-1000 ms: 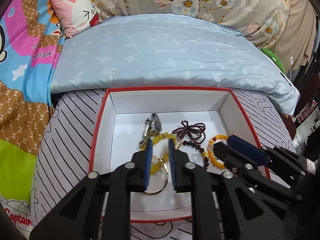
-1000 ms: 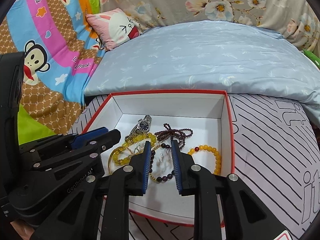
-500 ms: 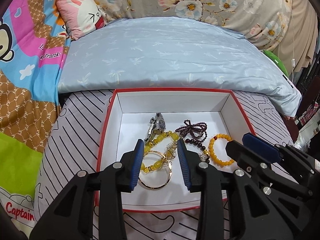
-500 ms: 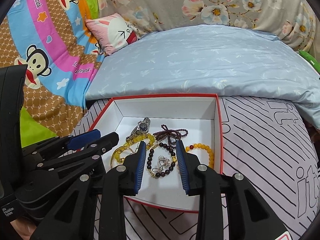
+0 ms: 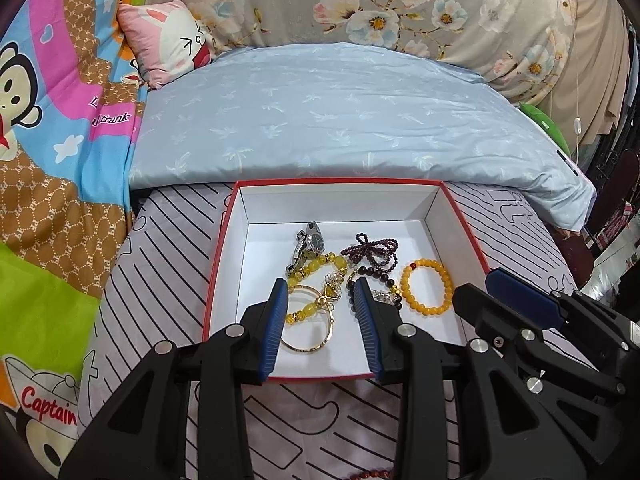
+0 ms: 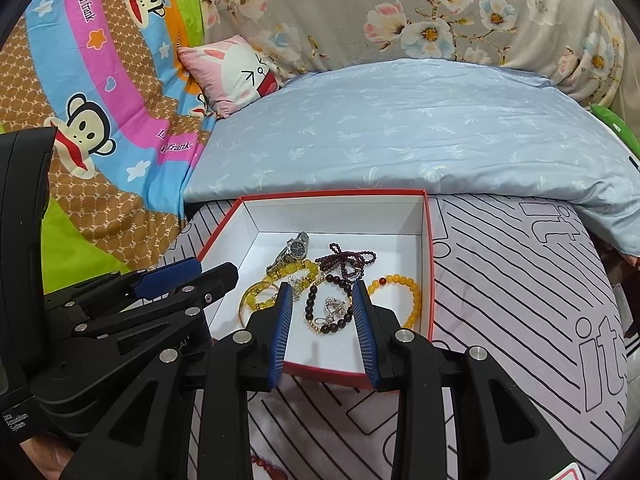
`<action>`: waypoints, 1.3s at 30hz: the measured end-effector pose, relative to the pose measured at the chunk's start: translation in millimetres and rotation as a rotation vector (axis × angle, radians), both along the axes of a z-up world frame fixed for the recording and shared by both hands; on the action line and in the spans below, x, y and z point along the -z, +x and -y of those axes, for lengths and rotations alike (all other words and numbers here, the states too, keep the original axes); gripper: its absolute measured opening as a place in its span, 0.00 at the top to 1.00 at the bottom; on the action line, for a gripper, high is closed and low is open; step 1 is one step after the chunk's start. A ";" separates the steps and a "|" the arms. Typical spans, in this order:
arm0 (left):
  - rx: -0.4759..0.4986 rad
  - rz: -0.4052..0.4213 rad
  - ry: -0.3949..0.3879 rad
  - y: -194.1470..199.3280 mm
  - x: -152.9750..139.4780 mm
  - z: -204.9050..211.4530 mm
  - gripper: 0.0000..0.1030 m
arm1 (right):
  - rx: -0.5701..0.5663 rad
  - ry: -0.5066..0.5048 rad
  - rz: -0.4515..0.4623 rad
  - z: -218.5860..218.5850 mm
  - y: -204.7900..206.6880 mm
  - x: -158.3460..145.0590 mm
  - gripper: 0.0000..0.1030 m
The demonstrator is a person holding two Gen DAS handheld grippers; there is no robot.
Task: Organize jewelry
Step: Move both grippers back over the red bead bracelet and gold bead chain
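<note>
A red-rimmed white box (image 5: 224, 256) (image 6: 430, 264) lies on the striped bed cover. Inside lie a silver watch (image 5: 310, 240) (image 6: 294, 250), a yellow bead bracelet (image 5: 316, 270) (image 6: 280, 276), a gold bangle (image 5: 310, 338), a dark purple bead strand (image 5: 374, 250) (image 6: 348, 260), a dark bead bracelet with a silver charm (image 6: 330, 310), and an orange bead bracelet (image 5: 426, 292) (image 6: 400, 292). My left gripper (image 5: 322, 292) is open and empty above the box's near edge, over the bangle. My right gripper (image 6: 320, 296) is open and empty over the dark bracelet.
A light blue quilt (image 5: 340, 120) lies just behind the box. A pink bunny pillow (image 5: 168, 44) and a cartoon monkey blanket (image 5: 52, 128) are at the left. A red bead strand (image 5: 372, 474) (image 6: 266, 466) lies on the cover below the grippers.
Both grippers have opened from nearly shut and drawn back and up from the jewelry toward the box's near edge. The jewelry stays in the box.
</note>
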State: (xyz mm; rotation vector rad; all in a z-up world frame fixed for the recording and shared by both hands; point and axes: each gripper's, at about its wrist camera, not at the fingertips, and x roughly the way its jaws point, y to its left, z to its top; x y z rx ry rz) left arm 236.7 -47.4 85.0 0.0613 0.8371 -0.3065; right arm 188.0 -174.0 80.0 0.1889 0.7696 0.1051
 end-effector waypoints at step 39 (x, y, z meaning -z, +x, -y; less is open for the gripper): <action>-0.070 -0.198 -0.010 -151.8 81.8 -66.5 0.66 | -0.084 0.035 -0.218 -55.4 -173.4 90.4 0.64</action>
